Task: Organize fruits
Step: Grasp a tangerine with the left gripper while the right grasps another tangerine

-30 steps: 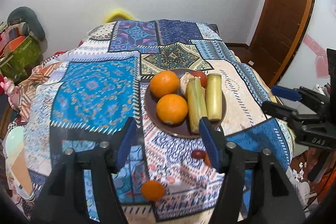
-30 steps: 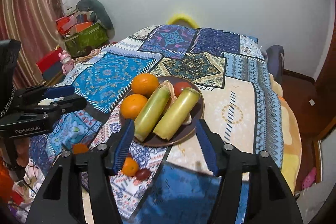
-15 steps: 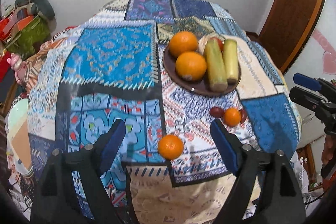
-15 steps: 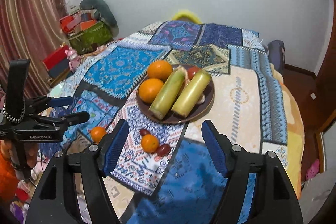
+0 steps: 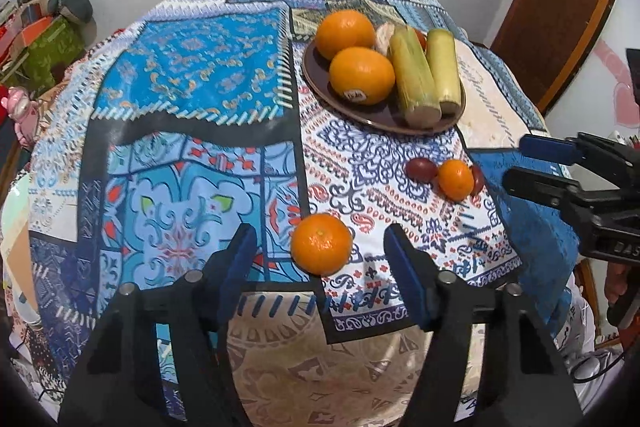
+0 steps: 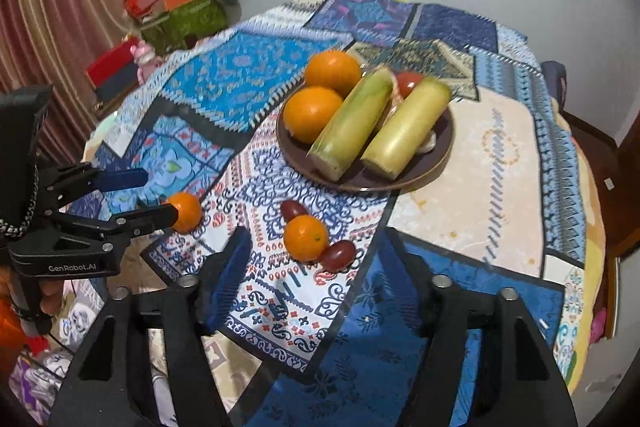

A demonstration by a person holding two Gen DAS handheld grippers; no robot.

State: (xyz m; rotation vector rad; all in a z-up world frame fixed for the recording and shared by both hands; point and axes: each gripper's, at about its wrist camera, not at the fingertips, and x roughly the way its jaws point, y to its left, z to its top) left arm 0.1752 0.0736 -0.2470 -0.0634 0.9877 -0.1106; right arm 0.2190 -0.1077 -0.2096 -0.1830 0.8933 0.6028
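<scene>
Pick step: left gripper, jaws wide, lined up on loose mandarin at 12 o'clock. Right gripper wide too, empty. Next probably needed: advance, pinch, carry to plate.

Your tablecloth is matt printed patchwork cloth. The brown plate is smooth and glossy. Oranges show dimpled, slightly shiny peel. Your gripper fingers are matt black plastic with ribbed blue pads.
</scene>
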